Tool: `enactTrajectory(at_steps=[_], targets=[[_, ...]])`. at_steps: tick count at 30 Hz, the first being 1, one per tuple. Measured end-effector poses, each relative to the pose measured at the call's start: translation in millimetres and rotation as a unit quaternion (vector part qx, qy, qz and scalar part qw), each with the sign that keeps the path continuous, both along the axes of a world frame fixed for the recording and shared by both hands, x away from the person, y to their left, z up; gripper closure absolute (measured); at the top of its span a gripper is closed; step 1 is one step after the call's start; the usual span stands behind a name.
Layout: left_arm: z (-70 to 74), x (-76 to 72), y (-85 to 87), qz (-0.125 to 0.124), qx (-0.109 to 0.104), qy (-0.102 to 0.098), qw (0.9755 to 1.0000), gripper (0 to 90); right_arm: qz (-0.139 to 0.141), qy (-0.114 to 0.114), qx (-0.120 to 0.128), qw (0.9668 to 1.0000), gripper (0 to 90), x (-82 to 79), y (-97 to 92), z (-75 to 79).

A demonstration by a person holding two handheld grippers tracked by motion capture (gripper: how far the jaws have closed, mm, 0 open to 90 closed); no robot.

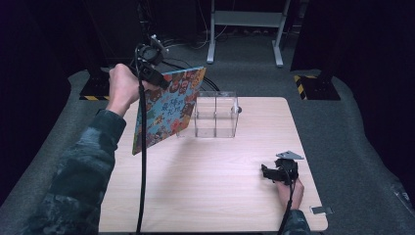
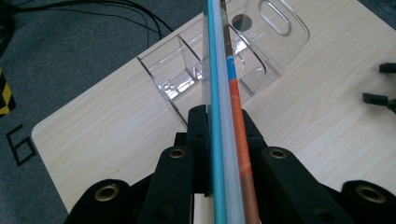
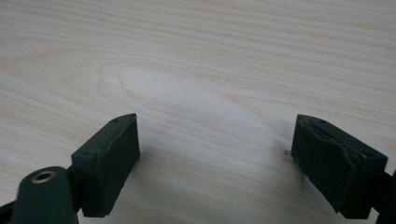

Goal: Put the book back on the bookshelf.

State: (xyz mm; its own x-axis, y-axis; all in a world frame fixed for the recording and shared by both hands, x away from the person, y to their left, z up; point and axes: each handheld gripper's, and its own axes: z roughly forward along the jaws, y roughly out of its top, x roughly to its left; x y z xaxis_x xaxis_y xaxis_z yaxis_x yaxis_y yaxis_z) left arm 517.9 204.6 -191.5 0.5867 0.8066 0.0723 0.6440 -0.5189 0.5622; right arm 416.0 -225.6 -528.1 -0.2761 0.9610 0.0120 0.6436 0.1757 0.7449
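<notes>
One picture book [image 1: 169,108], clamped in left claw [image 2: 219,128]; one clear acrylic organizer [image 1: 216,115] on bench [image 1: 210,191]; right claw [image 3: 215,158] apart, empty.

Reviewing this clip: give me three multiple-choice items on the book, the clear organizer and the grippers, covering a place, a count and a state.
1. Where is the book?
A. Flat on the table
B. Held up left of the clear organizer
C. Inside the organizer

2. How many grippers rest low over the table?
A. None
B. One
C. Two

3. How do the right gripper's jaws stand?
A. Open, nothing between them
B. Shut on the book
C. Shut on the organizer

Answers: 1 B, the left gripper clamps the book's edge, in the air beside the clear organizer. 2 B, the right gripper alone. 3 A, bare wood shows between its jaws.
</notes>
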Motion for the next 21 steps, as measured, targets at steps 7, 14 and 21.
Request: enactTrajectory(at_steps=[7,14,21], targets=[[-8.5,9.4,1.7,0.024,-0.026,-0.001,0.9994,80.7,0.002,-0.001,-0.002,1.0000,14.7,0.2,-0.2,0.0],[-20.7,8.7,3.3,0.056,-0.043,-0.035,0.9969,80.8,0.002,-0.001,-0.002,1.0000,14.7,0.2,-0.2,0.0],[-51.0,-3.1,1.9,0.079,-0.077,-0.086,0.9901,80.8,-0.001,0.000,-0.001,1.0000,14.8,-0.2,0.1,0.0]])
